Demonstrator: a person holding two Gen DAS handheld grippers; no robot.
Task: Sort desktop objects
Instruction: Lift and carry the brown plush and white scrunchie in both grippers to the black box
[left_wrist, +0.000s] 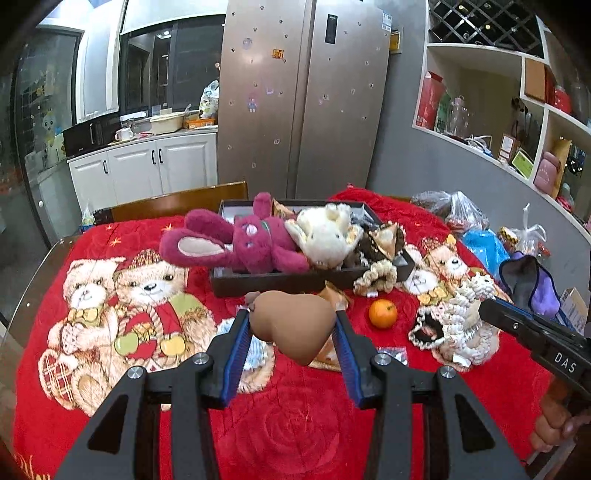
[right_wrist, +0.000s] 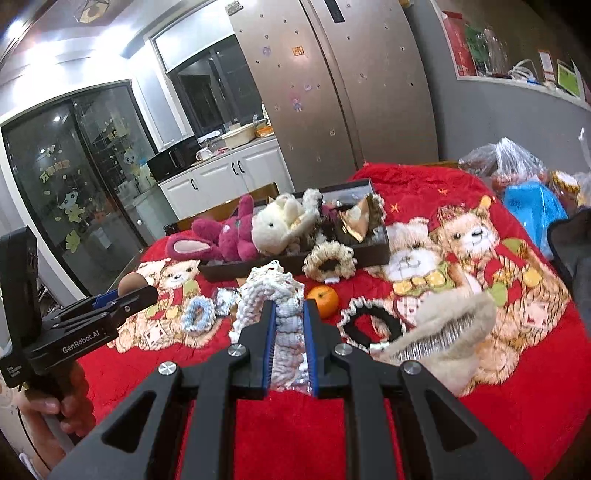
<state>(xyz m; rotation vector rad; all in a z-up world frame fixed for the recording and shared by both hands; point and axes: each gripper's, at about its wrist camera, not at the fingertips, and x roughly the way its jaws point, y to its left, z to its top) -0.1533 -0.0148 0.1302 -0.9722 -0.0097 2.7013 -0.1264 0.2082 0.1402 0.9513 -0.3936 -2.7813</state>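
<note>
My left gripper (left_wrist: 291, 319) is shut on a brown squishy pear-shaped toy (left_wrist: 291, 328) and holds it above the red blanket (left_wrist: 295, 417). My right gripper (right_wrist: 289, 314) is shut on a white crocheted scrunchie (right_wrist: 273, 291), lifted off the blanket. A dark tray (left_wrist: 280, 282) behind holds a magenta plush rabbit (left_wrist: 236, 240), a cream plush (left_wrist: 325, 230) and a gold-brown item (left_wrist: 382, 240). An orange (left_wrist: 383, 313) lies on the blanket. A cream scrunchie (left_wrist: 376, 277) leans on the tray's front right corner.
A blue scrunchie (right_wrist: 199, 312), a black-and-white scrunchie (right_wrist: 369, 325) and a fuzzy cream band (right_wrist: 443, 325) lie on the blanket. Snack packets (left_wrist: 393, 354) lie near the orange. Plastic bags (left_wrist: 465, 216) and a purple pouch (left_wrist: 532, 284) crowd the right side. A wooden chair (left_wrist: 177, 201) stands behind.
</note>
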